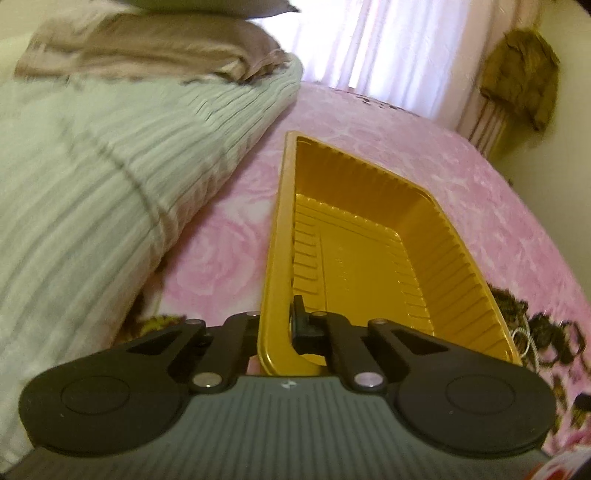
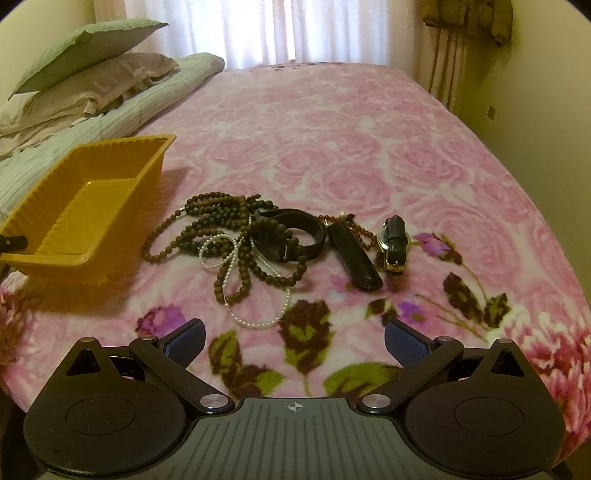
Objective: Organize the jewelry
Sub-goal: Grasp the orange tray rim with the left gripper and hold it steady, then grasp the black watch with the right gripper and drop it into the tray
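An empty golden-yellow plastic tray (image 1: pixel 277 221) fills the middle of the left wrist view. My left gripper (image 1: pixel 280 326) is shut on the tray's near rim, with one finger inside the wall and one outside. In the right wrist view the tray (image 2: pixel 122 142) sits tilted at the left on the pink floral bedspread. A tangle of brown bead necklaces (image 2: pixel 221 229) and a pearl string (image 2: pixel 229 258) lies mid-bed. Beside them are a black strap watch (image 2: pixel 291 236), a black case (image 2: pixel 354 258) and a gold watch (image 2: pixel 395 240). My right gripper (image 2: pixel 295 341) is open above the bedspread in front of the jewelry and holds nothing.
A folded green-grey quilt (image 1: pixel 110 184) with pillows (image 2: pixel 92 81) on it lies left of the tray. White curtains (image 2: pixel 295 29) hang behind the bed. An olive jacket (image 1: pixel 524 77) hangs on the right wall. Open pink bedspread (image 2: pixel 332 129) stretches beyond the jewelry.
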Available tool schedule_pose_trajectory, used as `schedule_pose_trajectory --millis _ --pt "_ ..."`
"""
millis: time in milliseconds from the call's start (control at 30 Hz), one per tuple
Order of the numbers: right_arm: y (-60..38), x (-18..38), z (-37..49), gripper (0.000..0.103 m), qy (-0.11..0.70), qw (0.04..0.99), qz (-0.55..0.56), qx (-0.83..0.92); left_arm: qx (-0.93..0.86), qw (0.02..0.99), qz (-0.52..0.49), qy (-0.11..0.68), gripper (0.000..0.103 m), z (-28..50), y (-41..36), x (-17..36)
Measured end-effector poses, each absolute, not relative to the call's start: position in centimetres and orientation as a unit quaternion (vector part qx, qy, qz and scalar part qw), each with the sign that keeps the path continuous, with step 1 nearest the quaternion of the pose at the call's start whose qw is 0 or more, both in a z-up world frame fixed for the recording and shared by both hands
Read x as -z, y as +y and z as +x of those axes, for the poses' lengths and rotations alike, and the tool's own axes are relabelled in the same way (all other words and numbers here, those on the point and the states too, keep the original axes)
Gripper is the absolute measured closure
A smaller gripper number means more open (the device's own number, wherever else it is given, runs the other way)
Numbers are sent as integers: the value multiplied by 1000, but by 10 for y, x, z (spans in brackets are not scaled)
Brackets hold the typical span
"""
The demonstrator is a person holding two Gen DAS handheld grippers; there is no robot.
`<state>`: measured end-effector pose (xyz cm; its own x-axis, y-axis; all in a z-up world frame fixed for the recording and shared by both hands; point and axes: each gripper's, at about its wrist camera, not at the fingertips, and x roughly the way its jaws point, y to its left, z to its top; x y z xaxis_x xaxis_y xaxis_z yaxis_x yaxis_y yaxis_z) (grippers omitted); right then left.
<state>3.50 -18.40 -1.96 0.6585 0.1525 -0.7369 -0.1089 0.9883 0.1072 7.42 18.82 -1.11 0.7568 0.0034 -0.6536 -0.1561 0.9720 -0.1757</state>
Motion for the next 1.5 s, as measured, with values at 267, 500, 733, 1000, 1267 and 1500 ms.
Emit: schedule_pose_trajectory --millis 267,500,733,1000,1267,1500 --pt "-200 19 31 1 389 918 30 -62 -41 935 46 349 100 82 145 -22" --pt "-233 19 35 1 360 932 18 -34 -34 923 160 348 100 94 110 -38" --pt "-257 21 58 23 346 938 20 -27 -47 911 211 350 100 99 85 -42" --pt "-255 32 87 54 360 932 15 -41 -52 901 245 354 100 99 73 -44" --pt "-260 37 98 87 375 926 15 -36 -53 899 251 354 101 99 71 -44" --pt "-258 19 102 87 365 930 -16 -38 -54 896 258 358 101 99 69 -43"
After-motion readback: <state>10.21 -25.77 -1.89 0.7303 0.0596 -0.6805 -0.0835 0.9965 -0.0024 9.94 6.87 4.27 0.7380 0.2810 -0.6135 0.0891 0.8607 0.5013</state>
